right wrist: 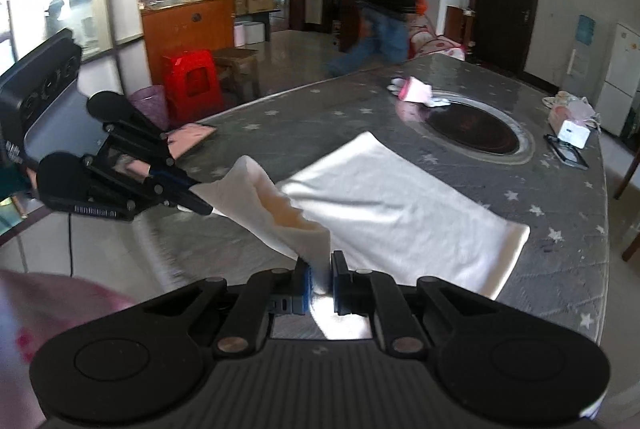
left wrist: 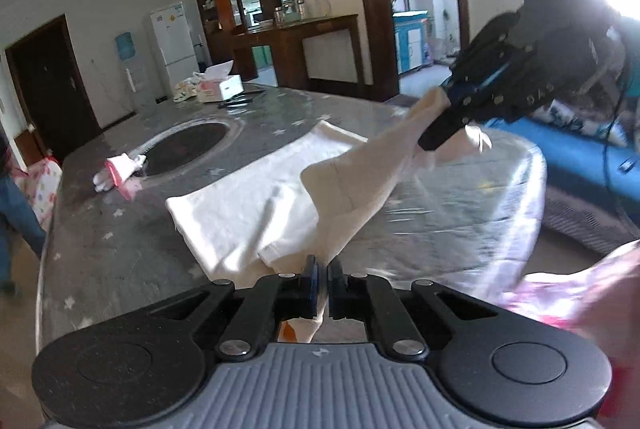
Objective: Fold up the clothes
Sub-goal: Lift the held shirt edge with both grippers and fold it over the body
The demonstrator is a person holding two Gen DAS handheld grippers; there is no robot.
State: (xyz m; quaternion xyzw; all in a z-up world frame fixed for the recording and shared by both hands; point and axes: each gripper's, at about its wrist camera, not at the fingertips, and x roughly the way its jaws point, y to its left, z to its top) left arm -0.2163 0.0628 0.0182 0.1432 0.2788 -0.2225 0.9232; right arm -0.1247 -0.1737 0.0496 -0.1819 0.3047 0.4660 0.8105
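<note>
A white garment (left wrist: 248, 197) (right wrist: 400, 205) lies flat on the grey star-patterned table (left wrist: 120, 249) (right wrist: 560, 229). Its near edge is lifted off the surface and hangs stretched between both grippers. My left gripper (left wrist: 323, 271) is shut on one near corner, with cloth pinched between the blue pads. In the right wrist view the left gripper (right wrist: 196, 199) shows at the left, gripping that end. My right gripper (right wrist: 320, 269) is shut on the other near corner. From the left wrist view the right gripper (left wrist: 434, 133) sits upper right, with cloth trailing from its tips.
A round dark inset (left wrist: 188, 149) (right wrist: 468, 129) sits mid-table, with a small pink-and-white garment (left wrist: 120, 175) (right wrist: 416, 93) beside it. A tissue box (left wrist: 222, 87) (right wrist: 572, 129) stands at the far end. A person (right wrist: 384, 1) walks behind the table, and a red stool (right wrist: 192, 81) stands off its left side.
</note>
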